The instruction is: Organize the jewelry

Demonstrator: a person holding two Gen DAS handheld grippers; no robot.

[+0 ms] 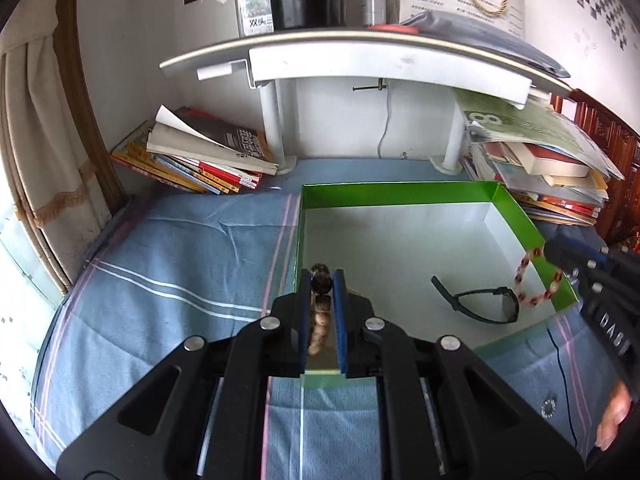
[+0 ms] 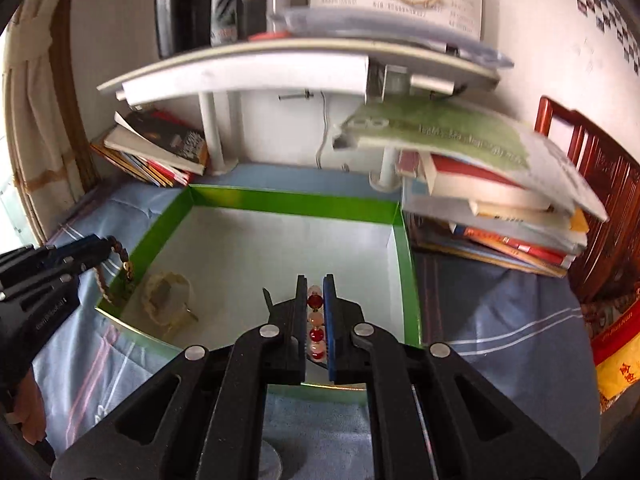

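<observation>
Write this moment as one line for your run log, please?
left tool: shut on brown bead bracelet | right tool: shut on red-and-white bead bracelet | both over green box | sunglasses inside

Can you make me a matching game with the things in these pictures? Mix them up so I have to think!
Things:
1. brown bead bracelet
2. red and white bead bracelet
3. sunglasses
4. green box

Where it is:
A. lying inside the box
B. pinched in the right gripper
C. sitting on the blue cloth
D. pinched in the left gripper

Pairs: 1-D, 2-B, 3-A, 4-C
</observation>
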